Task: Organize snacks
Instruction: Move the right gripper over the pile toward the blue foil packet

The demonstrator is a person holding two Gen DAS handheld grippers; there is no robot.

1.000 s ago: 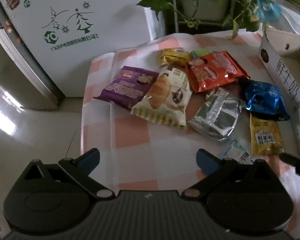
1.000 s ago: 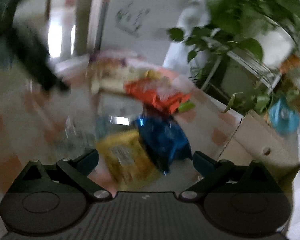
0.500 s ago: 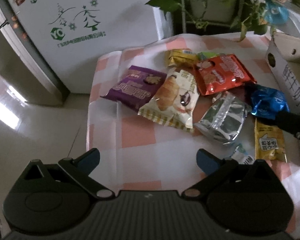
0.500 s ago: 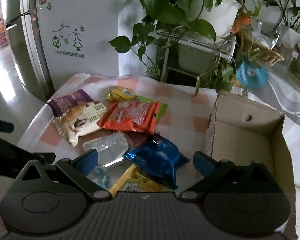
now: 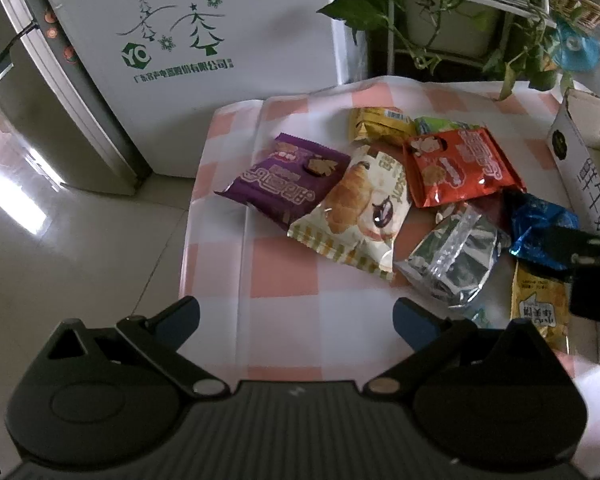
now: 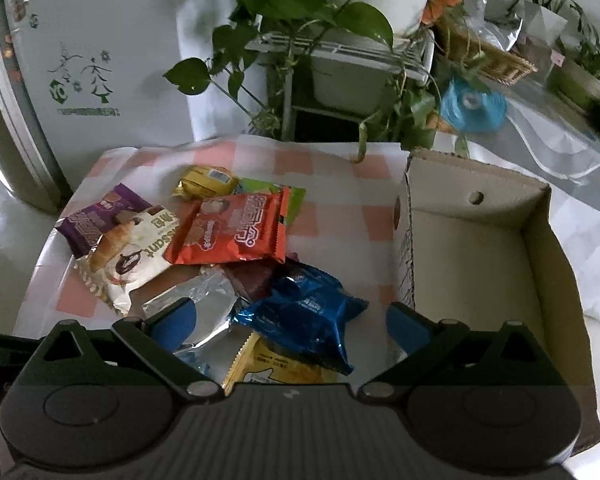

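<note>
Several snack packets lie in a pile on a pink-checked tablecloth [image 5: 284, 280]. A purple packet [image 5: 284, 178], a croissant packet [image 5: 356, 208], an orange packet [image 5: 460, 164], a silver packet [image 5: 456, 256], a blue packet [image 5: 540, 224] and a yellow packet [image 5: 536, 308] show in the left wrist view. My left gripper [image 5: 296, 316] is open and empty above the table's near edge. My right gripper [image 6: 290, 320] is open and empty, just above the blue packet [image 6: 308, 316] and the yellow packet [image 6: 276, 368]. An empty cardboard box [image 6: 480, 264] stands to the right.
A white fridge [image 5: 188, 40] stands behind the table's left end. A plant stand with trailing green leaves [image 6: 340, 52] is behind the table. The floor [image 5: 60, 260] drops off to the left. The right gripper's body [image 5: 588, 272] shows at the left wrist view's right edge.
The right gripper has swung round and steadied, now facing the pile and the box. The left gripper has drawn back and lifted slightly. Both stay open.
</note>
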